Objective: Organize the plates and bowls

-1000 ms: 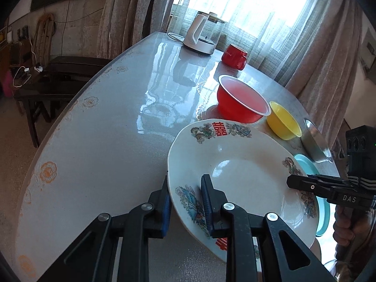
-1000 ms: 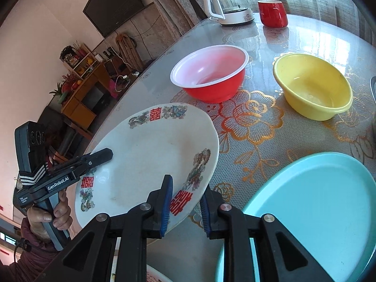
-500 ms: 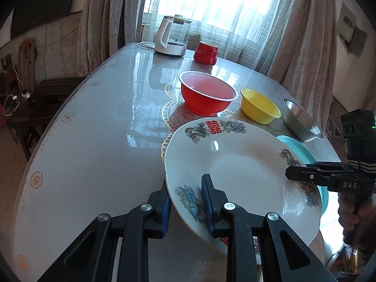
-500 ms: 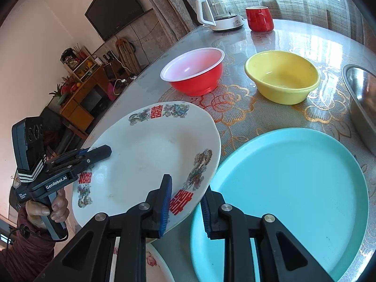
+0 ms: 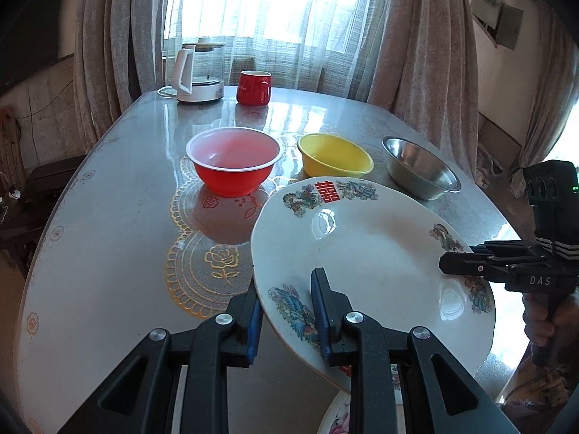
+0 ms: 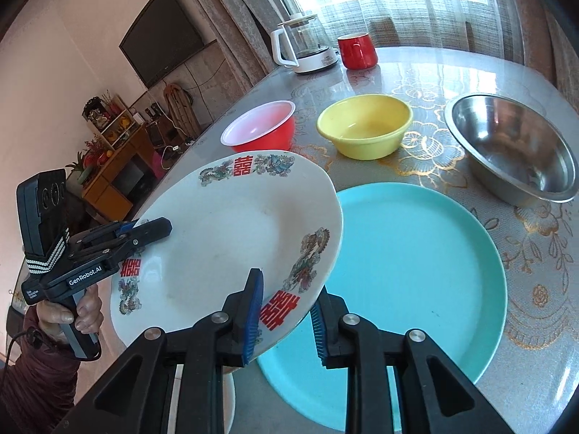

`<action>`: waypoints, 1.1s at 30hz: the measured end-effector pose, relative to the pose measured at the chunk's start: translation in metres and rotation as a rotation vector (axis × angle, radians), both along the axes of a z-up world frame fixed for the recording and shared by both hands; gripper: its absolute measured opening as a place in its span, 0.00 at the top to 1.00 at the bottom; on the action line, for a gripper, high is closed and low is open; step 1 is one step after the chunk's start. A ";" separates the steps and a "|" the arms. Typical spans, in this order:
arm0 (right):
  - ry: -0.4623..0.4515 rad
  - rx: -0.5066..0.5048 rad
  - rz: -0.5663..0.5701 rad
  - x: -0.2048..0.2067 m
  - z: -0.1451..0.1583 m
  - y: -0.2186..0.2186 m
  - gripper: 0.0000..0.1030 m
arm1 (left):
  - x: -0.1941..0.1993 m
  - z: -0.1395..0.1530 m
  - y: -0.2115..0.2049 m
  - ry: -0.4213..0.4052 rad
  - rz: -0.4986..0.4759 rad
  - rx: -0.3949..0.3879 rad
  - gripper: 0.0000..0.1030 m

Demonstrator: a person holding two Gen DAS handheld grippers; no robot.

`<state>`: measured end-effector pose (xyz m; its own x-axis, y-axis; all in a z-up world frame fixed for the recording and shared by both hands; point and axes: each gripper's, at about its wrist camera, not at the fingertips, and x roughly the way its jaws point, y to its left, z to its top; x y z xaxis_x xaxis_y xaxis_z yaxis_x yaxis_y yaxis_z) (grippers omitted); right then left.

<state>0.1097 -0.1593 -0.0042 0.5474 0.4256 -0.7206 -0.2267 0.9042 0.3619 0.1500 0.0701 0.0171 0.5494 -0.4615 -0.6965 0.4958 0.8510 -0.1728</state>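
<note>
A large white plate with red characters and dragon prints is held in the air above the table, tilted. My left gripper is shut on its near left rim. My right gripper is shut on its opposite rim, and shows at the right of the left wrist view. A teal plate lies flat on the table beneath and right of the white plate. Behind stand a red bowl, a yellow bowl and a steel bowl.
A white kettle and a red mug stand at the far end of the table by the curtained window. Another plate with a flower print lies at the near edge under the held plate. A cabinet and TV are off to the left.
Both grippers have lifted the white plate higher and drawn it back toward the near edge. The steel bowl and more of the teal plate have come into view.
</note>
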 end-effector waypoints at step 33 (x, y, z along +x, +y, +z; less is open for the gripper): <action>0.055 -0.119 -0.226 -0.026 -0.024 -0.092 0.73 | 0.018 -0.029 -0.115 0.107 -0.228 0.157 0.66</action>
<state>0.0835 -0.2517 -0.0287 0.5770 0.2073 -0.7900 0.0027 0.9667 0.2557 0.1679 -0.0453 -0.0117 0.3632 -0.4466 -0.8177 0.6635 0.7401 -0.1095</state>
